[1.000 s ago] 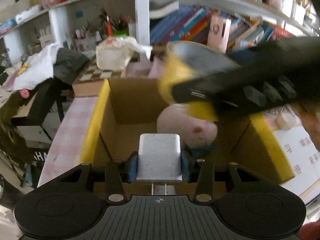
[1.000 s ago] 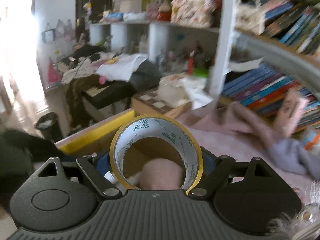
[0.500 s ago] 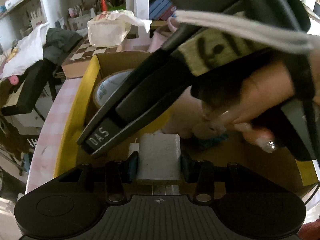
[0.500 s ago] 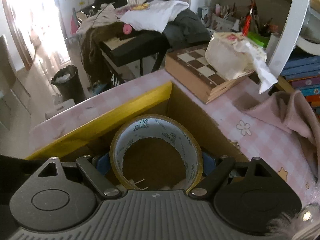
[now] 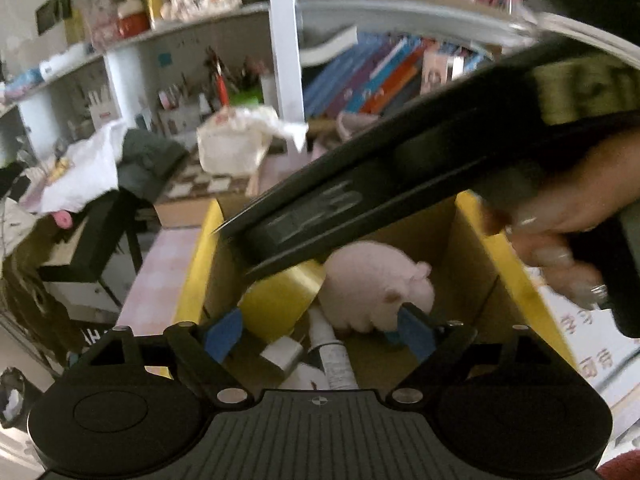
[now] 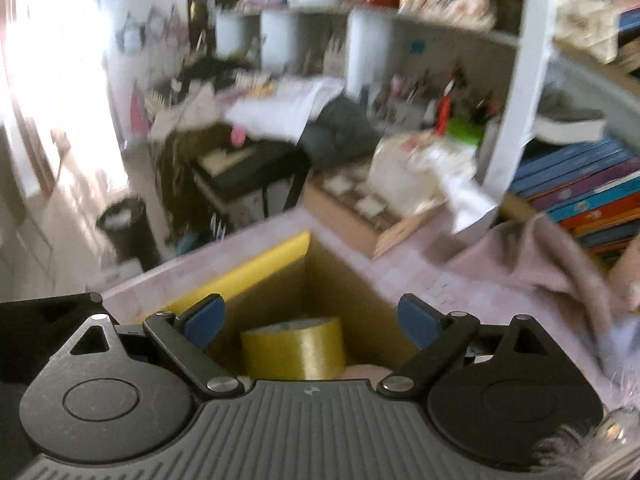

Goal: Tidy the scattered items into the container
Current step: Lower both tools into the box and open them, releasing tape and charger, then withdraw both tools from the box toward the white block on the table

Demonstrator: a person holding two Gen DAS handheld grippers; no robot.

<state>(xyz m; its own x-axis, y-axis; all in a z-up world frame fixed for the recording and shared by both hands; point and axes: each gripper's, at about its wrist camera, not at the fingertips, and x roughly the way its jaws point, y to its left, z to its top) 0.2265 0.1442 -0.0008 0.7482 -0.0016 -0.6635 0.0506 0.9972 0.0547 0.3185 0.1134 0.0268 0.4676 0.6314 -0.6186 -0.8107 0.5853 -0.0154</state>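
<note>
A cardboard box with yellow flaps [image 5: 198, 264] [image 6: 240, 276] stands on the pink checked table. Inside lie a yellow tape roll [image 5: 280, 300] [image 6: 294, 346], a pink plush pig [image 5: 376, 284], a white charger plug [image 5: 282, 354] and a white tube [image 5: 334, 354]. My left gripper [image 5: 316, 332] is open and empty above the box, its blue pads wide apart. My right gripper [image 6: 310, 322] is open and empty above the tape roll. The right gripper's black body and the hand holding it cross the left wrist view [image 5: 400, 188].
A wooden chessboard box [image 6: 360, 208] with a white bag on it sits behind the cardboard box. A pink cloth [image 6: 532, 256] lies at the right. Bookshelves [image 5: 380, 76] line the back. A black stand [image 5: 100, 232] and a bin [image 6: 124, 224] are beyond the table's left edge.
Both grippers opened. The left one let go of the white charger plug and the right one let go of the tape roll; both now lie in the box. The right gripper lifted.
</note>
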